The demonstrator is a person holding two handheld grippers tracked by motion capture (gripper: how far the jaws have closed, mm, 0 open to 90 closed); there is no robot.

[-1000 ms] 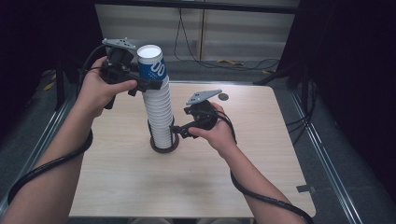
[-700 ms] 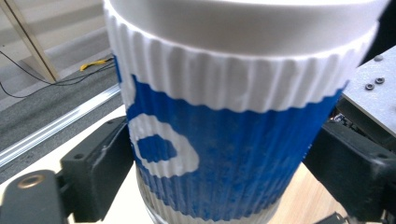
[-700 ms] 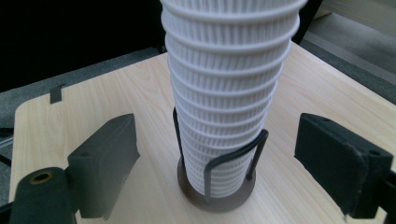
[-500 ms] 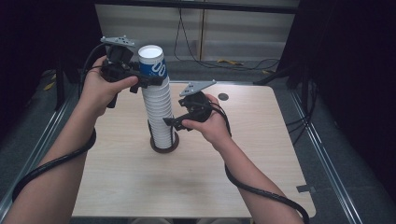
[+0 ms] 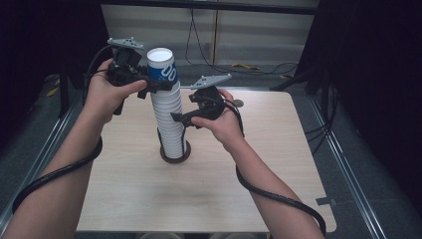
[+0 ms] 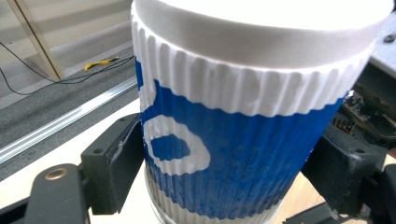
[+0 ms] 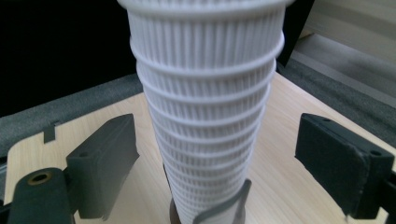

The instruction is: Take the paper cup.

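Top cup: the blue-and-white ribbed paper cup [image 5: 161,69] caps the stack, high above the table's middle; your left gripper's jaws sit on its two sides.
Stack: the tall column of white ribbed paper cups [image 5: 170,119] stands upright in a dark round holder [image 5: 174,155] at mid-table, slightly left of centre.
Left gripper: your left gripper [image 5: 158,85], at the far left, has just been closing its jaws, and the pads now press the blue band of the top cup.
Right gripper: your right gripper [image 5: 177,117] points at the stack from the right, jaws spread wide on either side of the white cups, clear of them.
Table: the light wooden tabletop [image 5: 209,189] carries the holder.
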